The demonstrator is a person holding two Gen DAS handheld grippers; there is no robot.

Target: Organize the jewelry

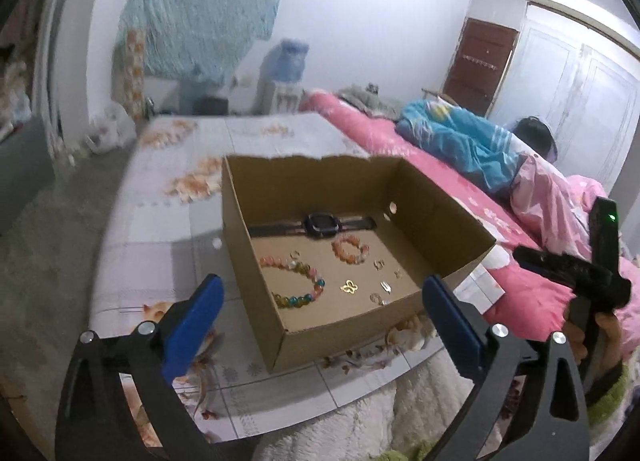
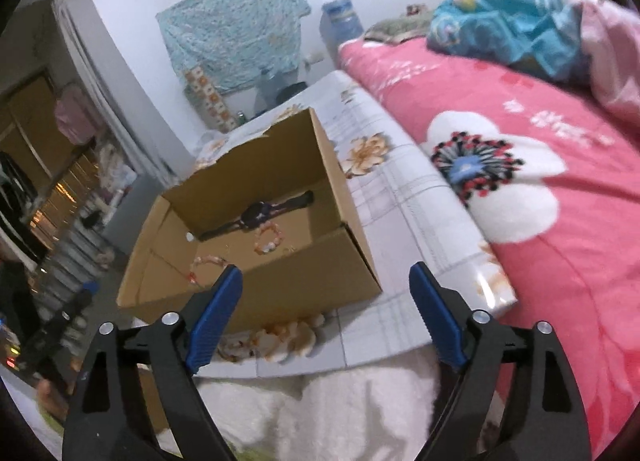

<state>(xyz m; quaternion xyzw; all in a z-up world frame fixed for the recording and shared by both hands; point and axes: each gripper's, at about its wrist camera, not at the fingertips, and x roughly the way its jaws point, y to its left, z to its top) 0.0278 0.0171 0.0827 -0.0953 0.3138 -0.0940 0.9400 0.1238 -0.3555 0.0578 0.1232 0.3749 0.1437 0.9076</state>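
Observation:
An open cardboard box [image 1: 440, 217] stands on the flowered table. On its floor lie a black watch [image 1: 320, 222], a large multicoloured bead bracelet [image 1: 316, 289], a small orange bead bracelet [image 1: 350, 249], a gold butterfly charm [image 1: 349, 287] and several small earrings [image 1: 385, 286]. My left gripper [image 1: 322, 301] is open with nothing between its blue pads, hovering in front of the box's near wall. My right gripper [image 2: 326, 287] is open and empty too, held before the box [image 2: 304, 285]; the watch [image 2: 256, 215] and small bracelet [image 2: 267, 241] show inside. The right gripper's handle [image 1: 600, 269] appears at the left wrist view's right edge.
A pink flowered bed [image 2: 560, 221] runs along the table's right side, with a blue blanket [image 1: 460, 141] heaped on it. A white fluffy cover [image 2: 340, 413] lies under both grippers at the table's near edge. Floor clutter and shelves [image 2: 60, 201] are to the left.

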